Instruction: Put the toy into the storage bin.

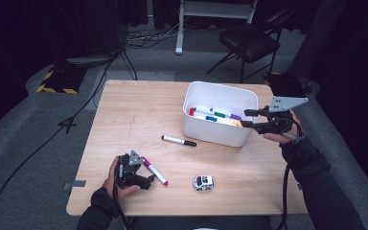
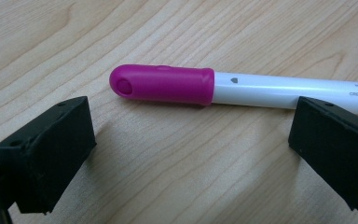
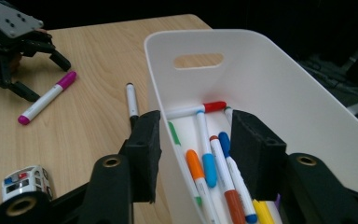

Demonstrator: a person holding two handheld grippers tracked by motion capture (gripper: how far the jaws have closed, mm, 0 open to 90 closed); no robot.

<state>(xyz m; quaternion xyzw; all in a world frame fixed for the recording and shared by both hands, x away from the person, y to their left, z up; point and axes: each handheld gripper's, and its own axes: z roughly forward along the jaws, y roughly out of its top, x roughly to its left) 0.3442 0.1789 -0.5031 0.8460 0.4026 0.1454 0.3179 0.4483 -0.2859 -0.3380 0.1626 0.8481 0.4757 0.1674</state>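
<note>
Magenta-capped marker (image 2: pixel 242 88) lies nearest the lens in the left gripper view: smooth glossy white barrel w/ small print, rounded cap, flat on pale wood-grain surface (image 2: pixel 74 32). Left claw (image 2: pixel 191 149) is open, its two matte black blocky jaws spread wide w/ nothing pinched; the marker lies just ahead of the tips, crosswise to them, cap end toward the one jaw, barrel running behind the tip of the other, not touching either pad as far as I can tell. From the high view the left claw (image 1: pixel 141 179) sits low over the near part of the surface, marker (image 1: pixel 154 170) just beside it. Right claw (image 3: pixel 196 154) is also open, nothing between the pads; jaws straddle the near wall of the white plastic bin (image 3: pixel 270 65), one jaw outside, one inside. Bin is smooth, rounded corners, oval handle slot, holding several markers (image 3: pixel 208 154) w/ red, blue, orange, green caps below the claw tips. Beyond the outside jaw lies a black-capped marker (image 3: pixel 131 100); small white toy car (image 3: pixel 25 183) beside that jaw. Room: bare wood between left claw and bin; the car (image 1: pixel 203 182) sits near the front edge.
</note>
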